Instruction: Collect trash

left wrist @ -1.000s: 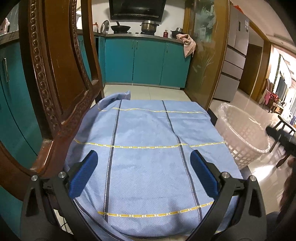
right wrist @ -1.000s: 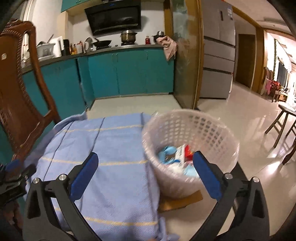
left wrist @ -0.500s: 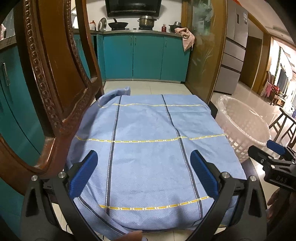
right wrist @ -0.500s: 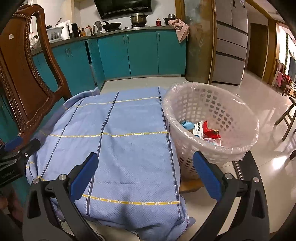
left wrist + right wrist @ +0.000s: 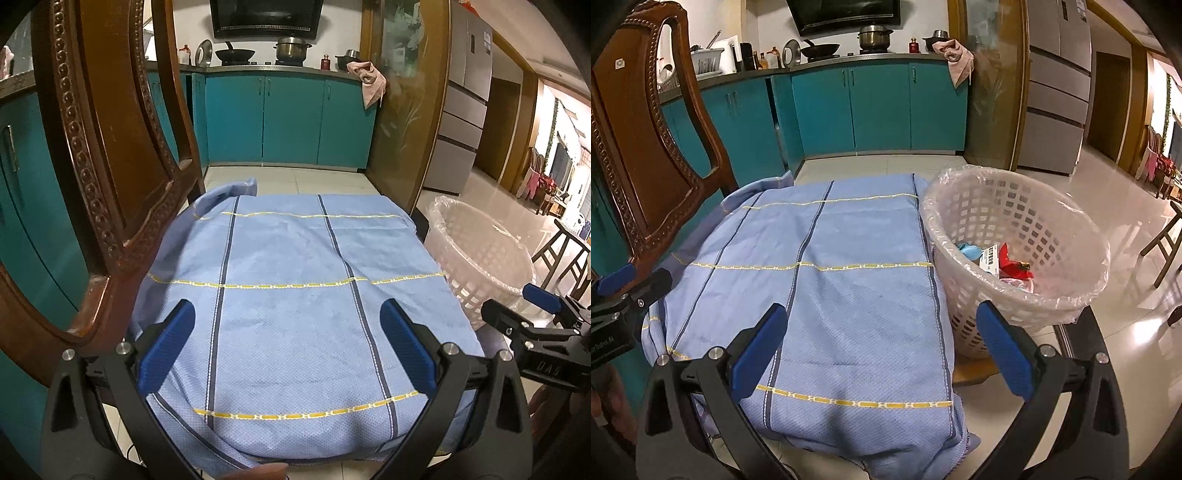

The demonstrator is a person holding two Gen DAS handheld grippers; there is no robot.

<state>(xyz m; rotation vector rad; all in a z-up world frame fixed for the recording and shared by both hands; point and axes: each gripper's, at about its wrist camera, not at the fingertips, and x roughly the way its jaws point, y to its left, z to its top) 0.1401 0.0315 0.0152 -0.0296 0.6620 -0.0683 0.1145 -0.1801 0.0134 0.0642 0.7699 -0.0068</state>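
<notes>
While both hover level over the blue cloth [image 5: 295, 295], left gripper [image 5: 288, 343] and right gripper [image 5: 882, 345] fingers gape empty

Our left claw [image 5: 286, 345] and right claw [image 5: 882, 345] look alike: black frames, silver screws, blue textured pads [image 5: 404, 345]; white lettering marks each body's side.

Your right gripper [image 5: 546, 325] is cut off at the frame edge, and the basket [image 5: 1015, 236] wall hides most of its trash [image 5: 1004, 260].
</notes>
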